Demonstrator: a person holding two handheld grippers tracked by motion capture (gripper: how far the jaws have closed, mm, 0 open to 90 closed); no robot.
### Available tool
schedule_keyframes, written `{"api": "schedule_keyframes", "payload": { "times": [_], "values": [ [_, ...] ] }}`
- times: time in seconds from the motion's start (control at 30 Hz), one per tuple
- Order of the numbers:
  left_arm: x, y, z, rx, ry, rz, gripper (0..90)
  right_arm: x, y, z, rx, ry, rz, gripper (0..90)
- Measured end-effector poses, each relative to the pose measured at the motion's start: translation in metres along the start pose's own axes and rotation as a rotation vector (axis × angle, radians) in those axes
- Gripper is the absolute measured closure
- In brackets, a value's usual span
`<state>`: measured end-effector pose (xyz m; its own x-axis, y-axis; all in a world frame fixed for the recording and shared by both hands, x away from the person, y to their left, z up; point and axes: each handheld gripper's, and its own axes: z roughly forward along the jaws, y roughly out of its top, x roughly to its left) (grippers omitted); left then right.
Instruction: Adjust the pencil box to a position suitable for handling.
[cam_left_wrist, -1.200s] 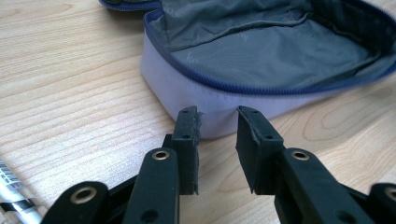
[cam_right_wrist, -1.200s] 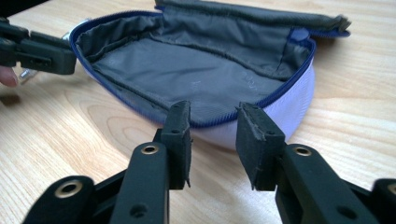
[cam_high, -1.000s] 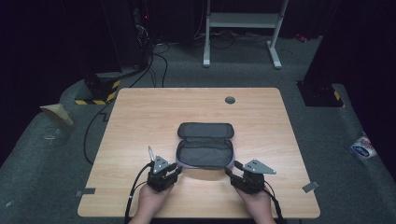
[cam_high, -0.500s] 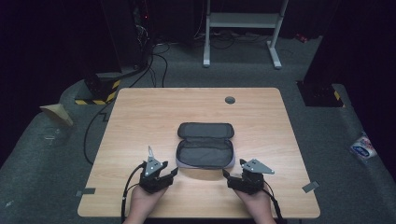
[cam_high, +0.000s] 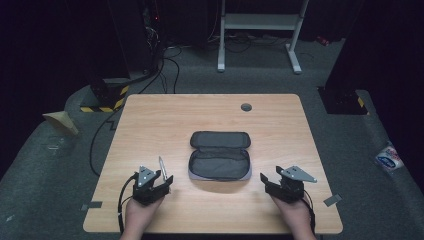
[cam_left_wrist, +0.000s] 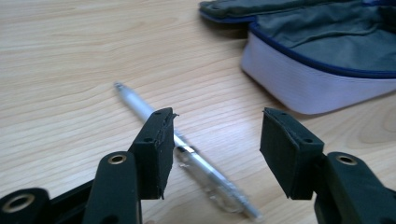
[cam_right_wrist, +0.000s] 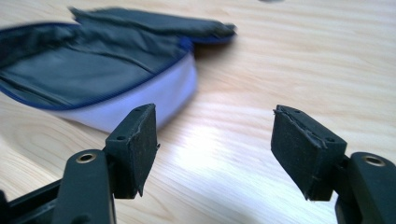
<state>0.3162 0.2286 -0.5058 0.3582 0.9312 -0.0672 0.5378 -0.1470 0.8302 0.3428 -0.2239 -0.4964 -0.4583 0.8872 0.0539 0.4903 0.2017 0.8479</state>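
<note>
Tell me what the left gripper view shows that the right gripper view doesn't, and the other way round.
The left gripper view has a pen lying on the table just beyond the left gripper, partly behind one of its open jaws. The right gripper view has no pen; beyond the open right gripper it has a bare stretch of tabletop with a bright glare patch. Both views share the unzipped case with its dark lining and pale side wall, and the wooden table.
</note>
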Motion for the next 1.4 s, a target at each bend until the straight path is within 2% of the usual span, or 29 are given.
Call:
{"api": "schedule_keyframes", "payload": {
  "times": [0.13, 0.2, 0.3, 0.37, 0.5, 0.57, 0.7, 0.73, 0.8, 0.93, 1.0, 1.03, 1.07, 1.1, 1.2, 1.23, 1.3, 1.33, 1.4],
  "values": [
    [0.005, -0.001, -0.002, -0.001, 0.026, 0.01, 44.8, -0.012, -0.007, -0.004, 0.024, -0.044, -0.017, 31.5],
    [0.007, -0.002, -0.003, -0.005, 0.031, -0.011, 45.1, -0.017, -0.013, -0.006, 0.022, -0.063, -0.006, 31.7],
    [0.008, -0.001, -0.003, -0.006, 0.038, -0.018, 45.8, -0.02, -0.019, -0.007, 0.032, -0.07, -0.002, 33.8],
    [0.009, -0.001, -0.001, -0.003, 0.057, -0.015, 45.8, -0.022, -0.024, -0.007, 0.064, -0.079, -0.016, 34.2],
    [0.007, -0.002, 0.001, 0.008, 0.072, -0.023, 46.3, -0.025, -0.028, -0.007, 0.092, -0.081, -0.017, 35.7],
    [0.007, -0.001, 0.003, 0.017, 0.06, -0.029, 45.6, -0.026, -0.03, -0.007, 0.103, -0.086, -0.011, 34.2],
    [0.005, -0.002, 0.006, 0.033, 0.064, -0.023, 44.8, -0.027, -0.03, -0.006, 0.108, -0.089, -0.02, 33.7],
    [0.004, -0.003, 0.009, 0.048, 0.065, -0.039, 44.4, -0.027, -0.03, -0.005, 0.115, -0.091, -0.021, 33.9],
    [0.005, -0.003, 0.01, 0.054, 0.068, -0.041, 44.2, -0.027, -0.03, -0.005, 0.12, -0.091, -0.025, 34.0],
    [0.009, -0.004, 0.013, 0.065, 0.081, -0.04, 43.5, -0.028, -0.029, -0.001, 0.162, -0.091, -0.017, 33.7],
    [0.009, -0.004, 0.014, 0.071, 0.076, -0.049, 42.5, -0.029, -0.028, 0.001, 0.179, -0.09, -0.011, 33.7],
    [0.01, -0.003, 0.017, 0.069, 0.079, -0.075, 41.9, -0.029, -0.028, 0.002, 0.187, -0.088, -0.008, 33.8],
    [0.01, -0.003, 0.017, 0.069, 0.079, -0.075, 41.5, -0.028, -0.028, 0.002, 0.194, -0.09, -0.006, 34.0],
    [0.01, -0.001, 0.021, 0.066, 0.079, -0.101, 41.4, -0.027, -0.028, 0.002, 0.198, -0.094, -0.011, 34.1],
    [0.007, 0.001, 0.025, 0.076, 0.089, -0.083, 41.6, -0.027, -0.028, 0.003, 0.195, -0.092, -0.022, 34.2],
    [0.004, 0.001, 0.028, 0.094, 0.101, -0.064, 42.5, -0.027, -0.028, 0.003, 0.196, -0.09, -0.021, 34.3],
    [0.004, 0.001, 0.029, 0.1, 0.107, -0.065, 45.6, -0.027, -0.028, 0.003, 0.195, -0.09, -0.021, 34.3],
    [0.005, 0.001, 0.029, 0.109, 0.125, -0.067, 49.6, -0.027, -0.028, 0.003, 0.195, -0.09, -0.021, 34.4],
    [0.006, 0.001, 0.03, 0.112, 0.12, -0.076, 57.2, -0.027, -0.028, 0.003, 0.195, -0.092, -0.021, 34.3]
  ]
}}
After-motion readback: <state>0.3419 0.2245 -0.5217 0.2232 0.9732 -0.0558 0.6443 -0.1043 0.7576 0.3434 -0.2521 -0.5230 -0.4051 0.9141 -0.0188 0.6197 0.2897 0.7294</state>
